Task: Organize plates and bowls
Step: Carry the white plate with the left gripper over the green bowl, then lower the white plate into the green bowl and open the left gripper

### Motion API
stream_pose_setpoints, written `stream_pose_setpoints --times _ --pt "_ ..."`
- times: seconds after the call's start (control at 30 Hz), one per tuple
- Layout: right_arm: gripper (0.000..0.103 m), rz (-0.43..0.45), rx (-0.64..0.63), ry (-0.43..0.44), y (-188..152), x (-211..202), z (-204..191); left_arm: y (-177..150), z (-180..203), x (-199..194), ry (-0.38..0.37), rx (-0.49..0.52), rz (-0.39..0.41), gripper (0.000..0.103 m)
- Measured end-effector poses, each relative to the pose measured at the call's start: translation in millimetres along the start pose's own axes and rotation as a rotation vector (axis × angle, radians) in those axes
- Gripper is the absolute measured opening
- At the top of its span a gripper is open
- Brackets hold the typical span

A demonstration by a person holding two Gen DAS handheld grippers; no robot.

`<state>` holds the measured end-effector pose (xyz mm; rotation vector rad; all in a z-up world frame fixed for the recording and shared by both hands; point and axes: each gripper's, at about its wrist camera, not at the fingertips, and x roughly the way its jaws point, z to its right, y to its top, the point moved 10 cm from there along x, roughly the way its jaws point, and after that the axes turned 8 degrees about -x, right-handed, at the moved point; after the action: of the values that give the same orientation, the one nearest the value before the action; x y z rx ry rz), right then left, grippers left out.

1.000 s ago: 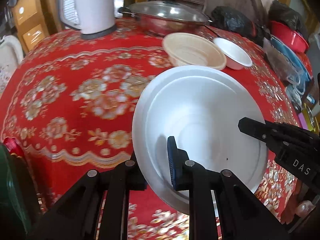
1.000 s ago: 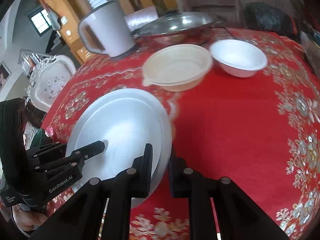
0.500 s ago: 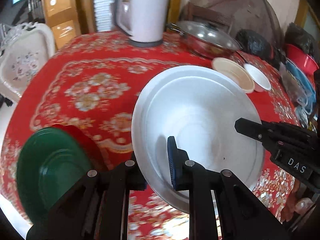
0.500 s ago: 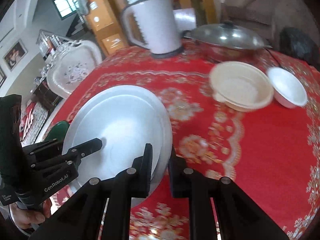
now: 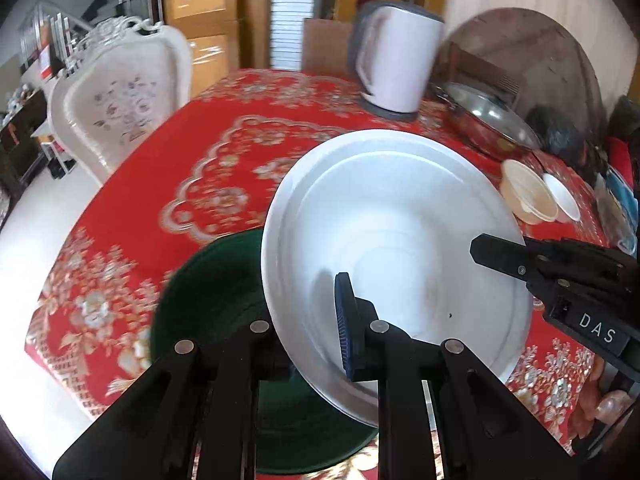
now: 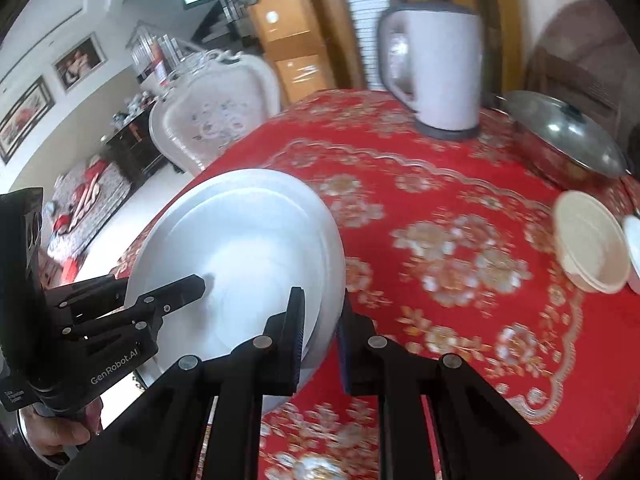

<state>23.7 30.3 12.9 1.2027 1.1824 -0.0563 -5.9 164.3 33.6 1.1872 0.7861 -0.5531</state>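
Above the near edge of the red floral-clothed table [image 5: 224, 148], you hold the large white round plate [image 5: 392, 216] clamped by both left gripper [image 5: 320, 336] and right gripper [image 6: 320, 332]; keep it level, centre it over the dark green plate [image 5: 208, 280], then lower evenly.

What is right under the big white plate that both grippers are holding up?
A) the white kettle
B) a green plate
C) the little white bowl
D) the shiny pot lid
B: in the left wrist view the green plate lies on the tablecloth just below the big white plate, which the left gripper and right gripper pinch by its rim.
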Motion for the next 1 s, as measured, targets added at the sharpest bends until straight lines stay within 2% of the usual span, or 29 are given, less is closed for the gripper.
stream_pose_setpoints --times 0.2,0.43,1.0 --pt "0.015 -0.028 -0.061 0.035 5.9 21.8 -37.6 -8.9 -42.1 -4.8 0.024 -0.048 -0.006 0.016" --pt "0.016 -0.068 -0.1 0.052 0.5 40.6 -65.1 -20.8 -68.2 -0.3 0.032 -0.081 -0.03 0.016" --pt "0.016 -0.121 -0.125 0.033 -14.9 52.0 -84.2 -43.3 -79.1 7.8 0.04 -0.085 -0.05 0.016"
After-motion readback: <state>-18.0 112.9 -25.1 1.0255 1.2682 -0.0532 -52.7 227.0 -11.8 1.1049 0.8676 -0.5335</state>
